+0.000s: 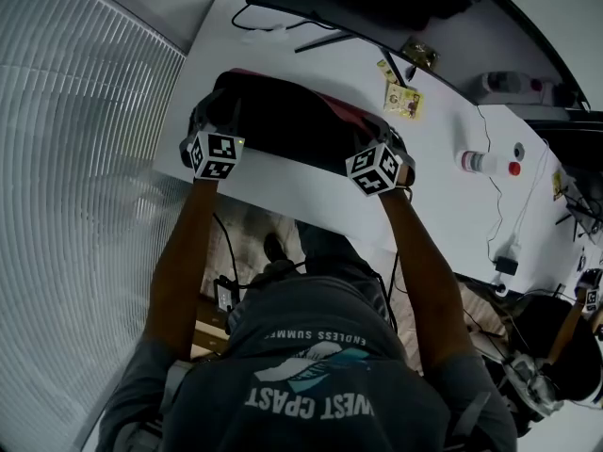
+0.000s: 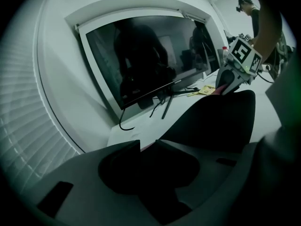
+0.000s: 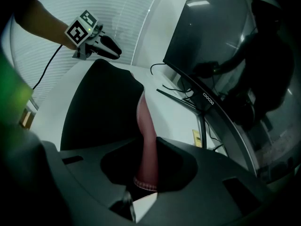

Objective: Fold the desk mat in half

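The desk mat point(image 1: 273, 116), black on top and pink underneath, lies doubled over and bulging on the white desk point(image 1: 311, 186). A pink edge shows at its right. My left gripper point(image 1: 201, 128) is at the mat's near left corner. In the left gripper view the jaws point(image 2: 146, 145) stand close together, with a thin pink sliver of mat pinched between them and black mat point(image 2: 221, 121) rising to the right. My right gripper point(image 1: 394, 151) is at the near right corner. Its jaws point(image 3: 149, 147) are shut on the pink mat edge point(image 3: 146, 126), which fills the gap.
A monitor point(image 1: 377, 3) on a thin-legged stand sits at the back of the desk, with a cable point(image 1: 268, 26) and small yellow cards point(image 1: 403, 100) near it. A white bottle point(image 1: 476, 161) and cables lie to the right. Ribbed blinds point(image 1: 75, 158) run along the left.
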{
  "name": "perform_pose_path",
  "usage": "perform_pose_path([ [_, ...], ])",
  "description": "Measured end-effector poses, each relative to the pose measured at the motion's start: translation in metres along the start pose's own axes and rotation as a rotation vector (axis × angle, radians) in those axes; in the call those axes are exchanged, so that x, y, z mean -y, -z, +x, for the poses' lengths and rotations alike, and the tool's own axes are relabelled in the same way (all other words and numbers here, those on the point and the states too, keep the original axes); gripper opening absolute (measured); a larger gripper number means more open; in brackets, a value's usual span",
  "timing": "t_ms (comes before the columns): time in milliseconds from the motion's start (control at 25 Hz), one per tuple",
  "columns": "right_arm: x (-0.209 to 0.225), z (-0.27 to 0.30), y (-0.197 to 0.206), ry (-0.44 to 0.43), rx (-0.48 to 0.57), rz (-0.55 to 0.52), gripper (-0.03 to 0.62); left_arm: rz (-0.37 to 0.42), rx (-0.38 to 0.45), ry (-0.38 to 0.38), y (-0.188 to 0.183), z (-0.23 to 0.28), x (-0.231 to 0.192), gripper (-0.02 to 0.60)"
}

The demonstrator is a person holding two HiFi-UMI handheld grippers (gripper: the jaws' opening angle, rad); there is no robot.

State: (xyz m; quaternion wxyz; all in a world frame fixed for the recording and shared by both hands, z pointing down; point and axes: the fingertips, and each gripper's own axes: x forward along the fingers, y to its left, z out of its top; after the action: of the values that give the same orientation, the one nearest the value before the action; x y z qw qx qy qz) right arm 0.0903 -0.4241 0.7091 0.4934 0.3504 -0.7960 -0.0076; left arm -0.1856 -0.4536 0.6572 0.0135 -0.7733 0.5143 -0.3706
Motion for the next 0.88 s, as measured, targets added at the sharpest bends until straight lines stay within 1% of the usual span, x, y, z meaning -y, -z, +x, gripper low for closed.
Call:
perform_pose_path([
  [160, 0.002, 0.002, 0.001, -0.004, -0.008, -0.004, 0.124, -0.014, 0.013, -0.024, 0.0, -0.014, -0.007, 0.098],
  [320, 0.009, 0.003, 0.001, 0.022, -0.019, 0.006, 0.147, -0.027, 0.032, -0.049, 0.001, -0.029, -0.016, 0.097],
  [520, 0.024, -0.007, 0.007, 0.067, -0.041, -0.004, 0.146, -0.042, 0.051, -0.073, -0.001, -0.052, -0.023, 0.097],
  [640, 0.032, -0.019, 0.004, 0.078, -0.025, -0.006, 0.146, -0.051, 0.058, -0.087, -0.003, -0.073, -0.03, 0.095],
  [720, 0.04, -0.033, -0.001, 0.107, -0.012, 0.005, 0.144, -0.05, 0.078, -0.084, -0.009, -0.083, -0.036, 0.091],
  [800, 0.045, -0.05, -0.011, 0.137, 0.013, 0.022, 0.132, -0.048, 0.099, -0.082, -0.014, -0.098, -0.045, 0.084],
  [880, 0.045, -0.07, -0.027, 0.156, 0.051, 0.038, 0.101, -0.05, 0.116, -0.088, -0.016, -0.119, -0.054, 0.078],
])
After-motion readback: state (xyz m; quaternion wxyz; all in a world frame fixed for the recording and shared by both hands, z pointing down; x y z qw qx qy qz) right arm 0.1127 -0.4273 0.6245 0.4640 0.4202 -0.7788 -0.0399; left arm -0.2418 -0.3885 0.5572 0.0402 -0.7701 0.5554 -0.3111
